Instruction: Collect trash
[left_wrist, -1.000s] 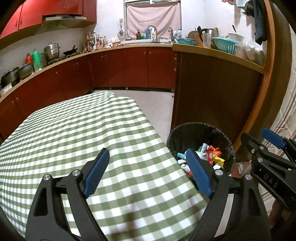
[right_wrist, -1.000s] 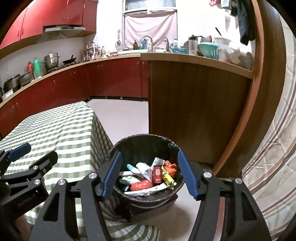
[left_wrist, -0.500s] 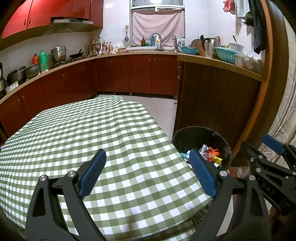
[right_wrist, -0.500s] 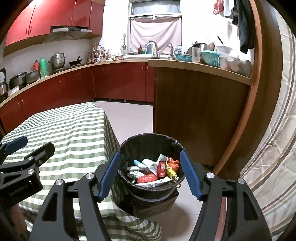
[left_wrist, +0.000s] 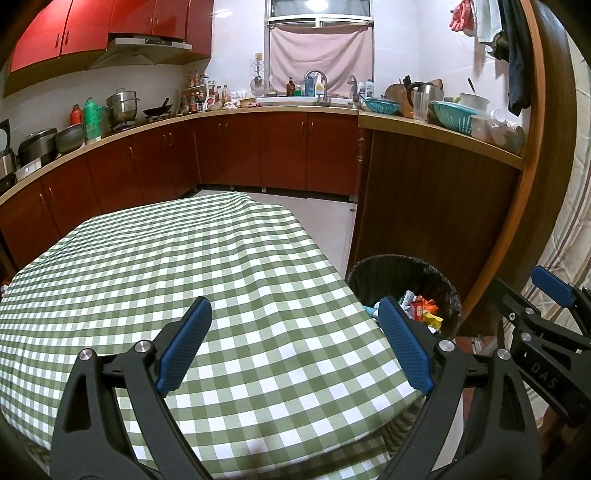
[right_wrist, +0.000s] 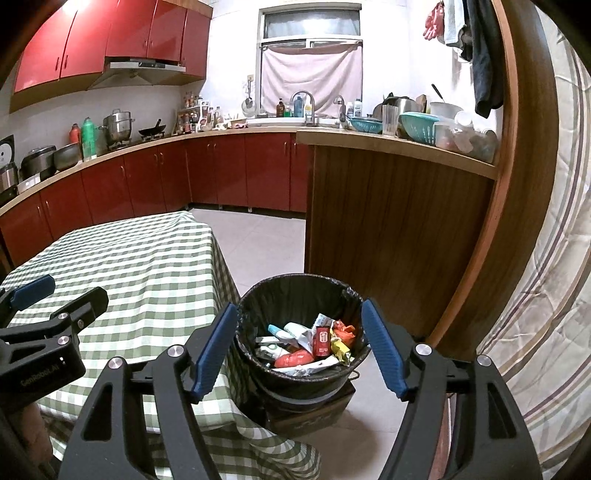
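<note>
While both grippers hang in the air above the near end of the table (left_wrist: 229, 266), neither one holds anything. The left gripper (left_wrist: 293, 341) has its blue pads spread wide apart over the green-and-white checked cloth, with only bare cloth showing between them. The right gripper (right_wrist: 299, 345) sits just to the right of it, beyond the table's edge, and its jaws are opening; nothing is clamped between them, and the bin (right_wrist: 301, 291) shows through the gap from well below.

That bin is a round one lined with a black bag, standing on the tiled floor (right_wrist: 258, 236) just beside the table's right edge and in front of a wooden counter panel (right_wrist: 391, 229). It appears to rest on a low brown box (right_wrist: 314, 413). The trash (right_wrist: 314, 341) lies inside it: a red can, an orange wrapper, a yellow wrapper, a white tube with a blue cap, and crumpled white paper.

Behind all this, a kitchen counter with red cabinets (left_wrist: 258, 147) curves round the room, carrying pots, bottles and a sink (left_wrist: 295, 99) under a curtained window.
</note>
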